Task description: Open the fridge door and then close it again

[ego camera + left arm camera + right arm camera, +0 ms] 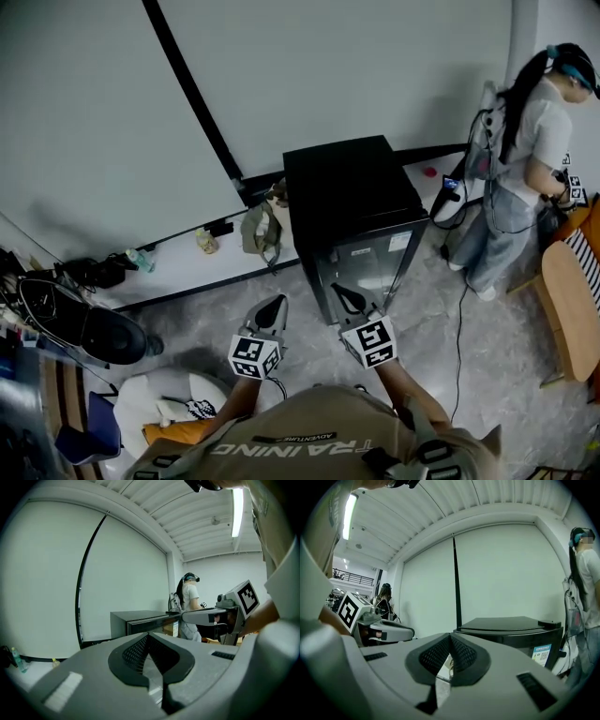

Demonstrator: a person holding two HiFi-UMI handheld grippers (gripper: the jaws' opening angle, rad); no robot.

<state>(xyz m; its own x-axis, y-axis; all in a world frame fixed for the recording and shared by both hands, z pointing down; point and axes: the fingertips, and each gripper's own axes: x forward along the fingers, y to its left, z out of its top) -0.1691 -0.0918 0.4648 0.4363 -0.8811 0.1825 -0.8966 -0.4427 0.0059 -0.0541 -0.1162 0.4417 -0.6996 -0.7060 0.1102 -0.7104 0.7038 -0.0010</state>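
**Head view.** The fridge (349, 192), a small black cabinet, stands against the wall with its glass door (367, 267) facing us. The door lies flush with the cabinet and no gap shows at either edge, so it is shut. That fits a door waiting to be pulled open as well as one already swung out and pushed back; these pictures do not settle which. The right gripper (351, 299) hangs just before the door's lower part, apparently short of touching it. The left gripper (272, 310) is level with it, off the fridge's left front corner and over bare floor. We judge both are held low and forward because the fridge is low and its door is the only thing to be worked. A second person (525, 141) stands to the right, well apart from the fridge front.

**Left gripper view.** The jaws are together at the tips, with nothing between them. Beyond them the fridge (140, 619) shows at a slant, with the right gripper (187, 617) reaching across its front.

**Right gripper view.** The jaws are likewise closed tip to tip and empty. The fridge (511, 626) sits just right of centre with its door label (541, 654) toward the camera, so we take this gripper to be the one aimed at the door. We cannot make out a handle or door edge to catch.
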